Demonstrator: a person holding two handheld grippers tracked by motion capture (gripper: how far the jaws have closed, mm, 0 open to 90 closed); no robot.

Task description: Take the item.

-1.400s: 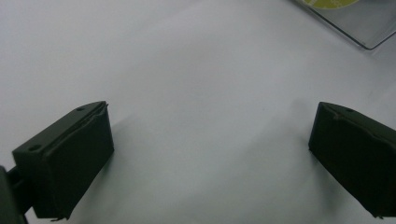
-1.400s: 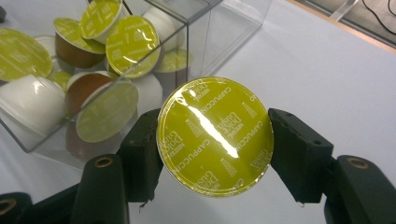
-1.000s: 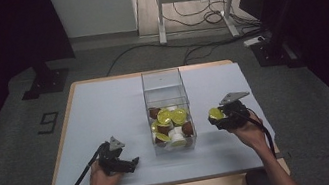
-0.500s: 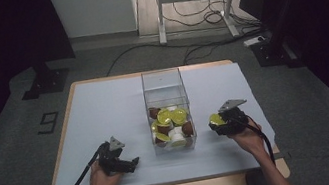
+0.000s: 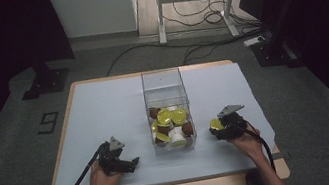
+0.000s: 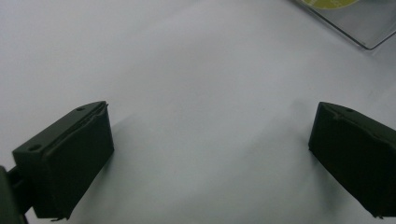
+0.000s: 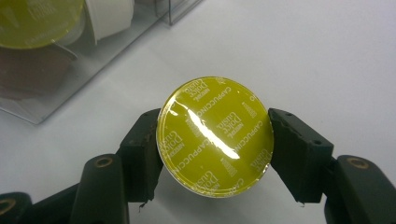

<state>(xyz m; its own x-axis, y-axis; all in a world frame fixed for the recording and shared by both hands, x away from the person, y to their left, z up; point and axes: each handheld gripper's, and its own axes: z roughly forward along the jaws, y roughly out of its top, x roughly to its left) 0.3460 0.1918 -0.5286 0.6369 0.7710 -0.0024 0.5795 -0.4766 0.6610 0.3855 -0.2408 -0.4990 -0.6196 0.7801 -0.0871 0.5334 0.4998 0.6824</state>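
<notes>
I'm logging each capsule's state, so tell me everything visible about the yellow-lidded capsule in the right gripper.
The capsule is round, with a glossy yellow-green foil lid printed "Dolce Gusto Cappuccino"; glare streaks across it. Its body is hidden under the lid. It sits lid-up, slightly tilted, clamped at its rim between the right gripper's black jaws, above the white table cover, right of the clear box of other capsules and apart from it. Whether it touches the cover cannot be told.
</notes>
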